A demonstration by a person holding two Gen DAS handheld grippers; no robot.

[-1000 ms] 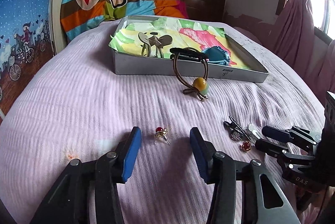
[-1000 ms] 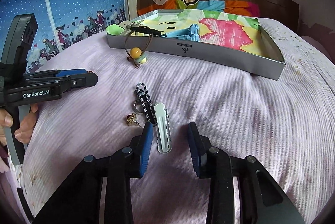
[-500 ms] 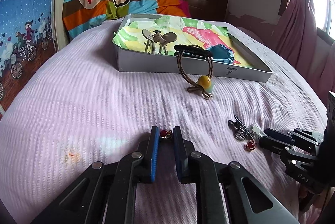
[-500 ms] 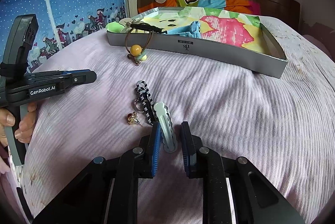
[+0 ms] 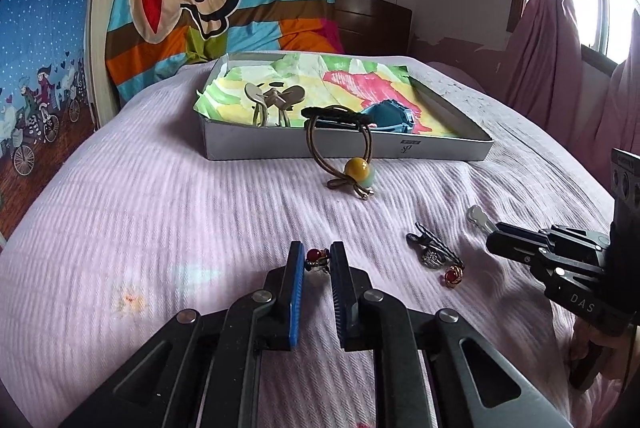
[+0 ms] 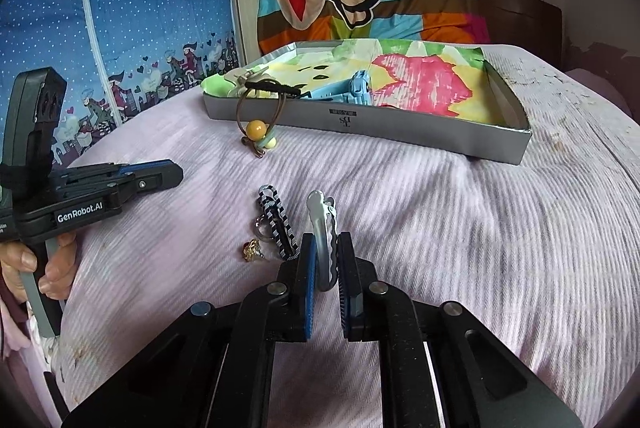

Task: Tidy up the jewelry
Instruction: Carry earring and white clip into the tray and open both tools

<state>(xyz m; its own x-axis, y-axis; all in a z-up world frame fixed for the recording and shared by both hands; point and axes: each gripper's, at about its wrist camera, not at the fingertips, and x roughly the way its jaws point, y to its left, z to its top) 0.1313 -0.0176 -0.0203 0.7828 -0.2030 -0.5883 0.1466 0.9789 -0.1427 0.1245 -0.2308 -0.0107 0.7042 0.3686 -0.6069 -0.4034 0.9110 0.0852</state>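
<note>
Red earring [image 5: 316,255] pinched (hairclip [image 6: 322,228] too).

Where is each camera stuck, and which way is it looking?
Left wrist view: sits on the left gripper, looking along its fingers across the pink bedspread at the red earring it pinches; the other gripper shows at the right.
Right wrist view: sits on the right gripper, looking at the grey hair clip it clamps; a hand holding the other gripper shows at the left.
Both views share the grey box and the bead hair tie.
</note>
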